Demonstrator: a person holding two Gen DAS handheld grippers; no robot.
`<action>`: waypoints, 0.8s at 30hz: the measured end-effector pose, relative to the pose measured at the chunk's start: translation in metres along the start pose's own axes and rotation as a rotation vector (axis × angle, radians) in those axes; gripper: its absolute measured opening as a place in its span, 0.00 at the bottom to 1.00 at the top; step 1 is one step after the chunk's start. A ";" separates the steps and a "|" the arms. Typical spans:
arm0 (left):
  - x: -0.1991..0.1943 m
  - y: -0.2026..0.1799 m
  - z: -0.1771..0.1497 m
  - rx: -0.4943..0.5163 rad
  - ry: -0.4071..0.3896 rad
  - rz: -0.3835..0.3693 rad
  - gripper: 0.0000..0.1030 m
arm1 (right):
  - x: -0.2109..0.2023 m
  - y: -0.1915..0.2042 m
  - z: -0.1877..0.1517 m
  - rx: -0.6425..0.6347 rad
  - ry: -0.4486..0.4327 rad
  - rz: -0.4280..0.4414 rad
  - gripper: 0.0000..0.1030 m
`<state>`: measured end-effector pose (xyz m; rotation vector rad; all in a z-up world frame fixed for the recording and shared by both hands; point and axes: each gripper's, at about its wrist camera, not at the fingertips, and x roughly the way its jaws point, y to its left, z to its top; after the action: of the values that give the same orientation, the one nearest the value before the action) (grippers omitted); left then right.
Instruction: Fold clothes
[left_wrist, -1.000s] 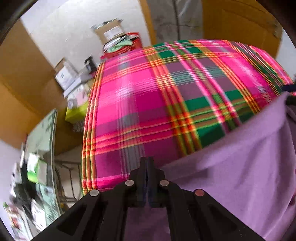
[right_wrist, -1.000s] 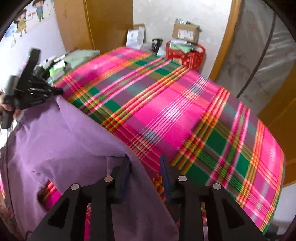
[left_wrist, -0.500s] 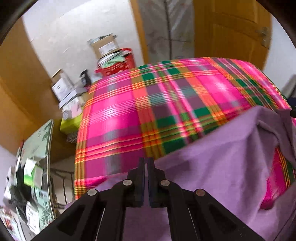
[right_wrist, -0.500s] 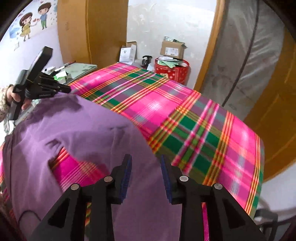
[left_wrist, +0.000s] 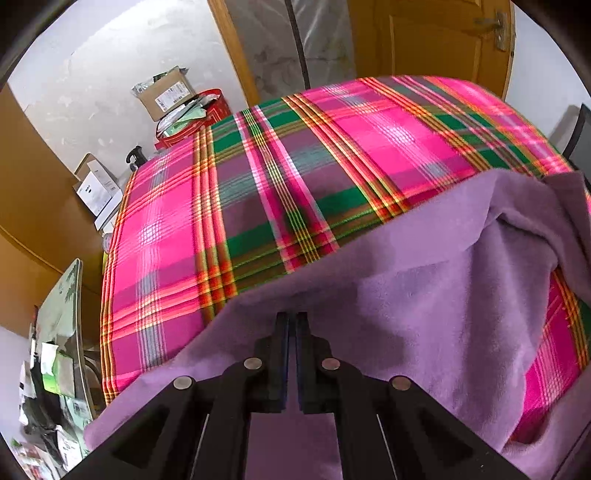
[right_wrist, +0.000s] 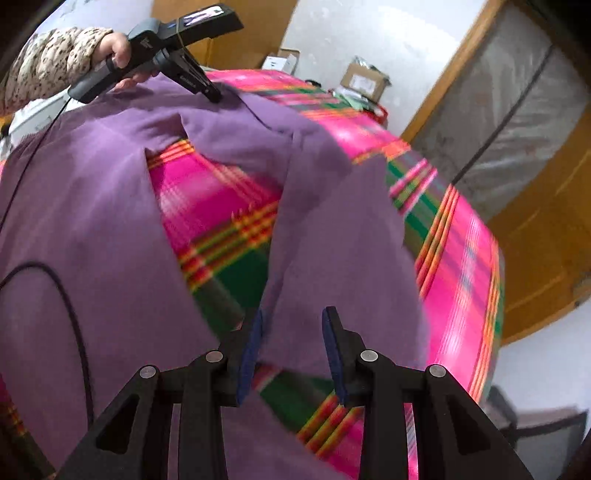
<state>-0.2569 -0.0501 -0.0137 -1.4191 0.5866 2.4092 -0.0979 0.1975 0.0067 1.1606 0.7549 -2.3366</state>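
While clamped, purple garment (left_wrist: 424, 314), red basket (left_wrist: 192, 122) full

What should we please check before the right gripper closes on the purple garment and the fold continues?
1. Left gripper shut on the purple garment: ok.
2. Right gripper open: ok.
3. Cloth between the right gripper's fingers: ok, a purple flap sits there.
4. Right grip at the flap's edge or corner: cannot tell.
5. Plaid bedspread bare ahead for laying the fold: ok.
6. Cable off the garment: not ok, it lies across it.
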 end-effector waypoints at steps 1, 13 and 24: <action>0.001 -0.001 0.001 0.002 0.000 0.002 0.03 | 0.000 0.000 -0.002 0.005 0.001 0.000 0.34; 0.009 -0.012 0.015 -0.024 -0.001 0.023 0.03 | 0.004 0.007 -0.016 -0.018 -0.022 -0.025 0.45; 0.012 -0.023 0.023 -0.011 -0.003 0.046 0.03 | 0.007 0.003 -0.019 0.007 -0.060 -0.016 0.49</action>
<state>-0.2699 -0.0184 -0.0187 -1.4218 0.6129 2.4534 -0.0887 0.2058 -0.0092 1.0862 0.7379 -2.3778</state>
